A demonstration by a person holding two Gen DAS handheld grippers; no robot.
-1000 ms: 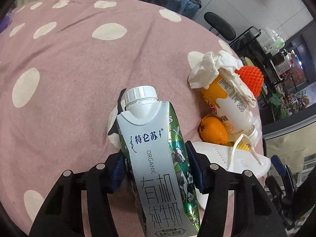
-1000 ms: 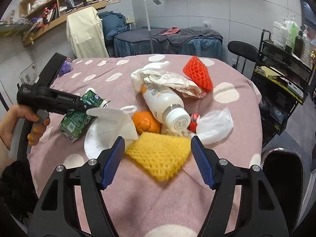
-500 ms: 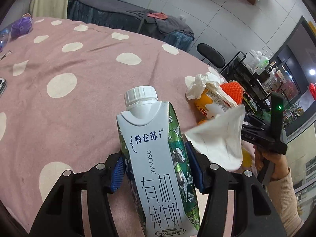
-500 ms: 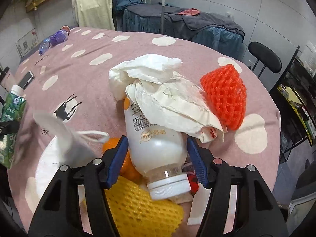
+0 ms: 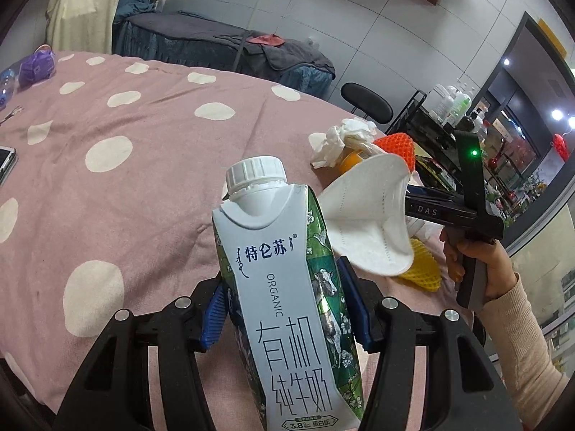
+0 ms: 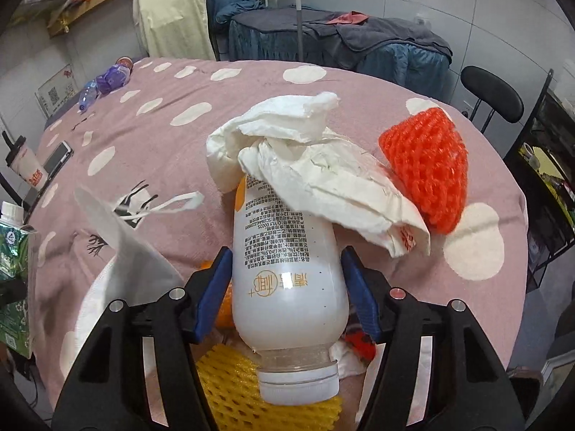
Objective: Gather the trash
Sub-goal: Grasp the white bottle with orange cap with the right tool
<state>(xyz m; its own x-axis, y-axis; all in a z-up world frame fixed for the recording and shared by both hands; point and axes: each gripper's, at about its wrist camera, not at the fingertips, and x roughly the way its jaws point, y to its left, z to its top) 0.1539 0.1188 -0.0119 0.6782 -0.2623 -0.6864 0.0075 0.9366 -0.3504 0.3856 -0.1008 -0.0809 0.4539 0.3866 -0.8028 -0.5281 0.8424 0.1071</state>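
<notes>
The left gripper [image 5: 285,309] is pinching a tall white-and-green milk carton with a white screw cap [image 5: 287,287] by its two side panels, blue pads pressed flat against it and cap pointing away, so the carton is riding raised above the pink cloth rather than resting on it. Holding it low on the body is probably keeping the weight close to the pads and steady for carrying off.

The right gripper [image 6: 285,294] is sitting astride a white plastic drink bottle lying on its side [image 6: 287,269], cap end toward the camera. Its blue pads are standing at the bottle's flanks, the right one seemingly with a sliver of gap (whether either is already pressing cannot be told), and the bottle is lying on the pile, not lifted. A crumpled white paper wrapper [image 6: 316,165] is draped over the bottle's far end, so it is likely to slide off or come along when the bottle rises.

Around the bottle, a yellow foam fruit net [image 6: 233,391] is lying under the cap end, a small orange fruit [image 6: 223,309] is peeking out on the left, and a red-orange foam net [image 6: 427,165] is sitting just right of the wrapper. A white folded face mask [image 6: 125,258] is rearing up at the left of the heap.

All of this is clustered near the right-hand edge of the round table with its pink white-dotted cloth [image 5: 118,186]. No bin is in view.
</notes>
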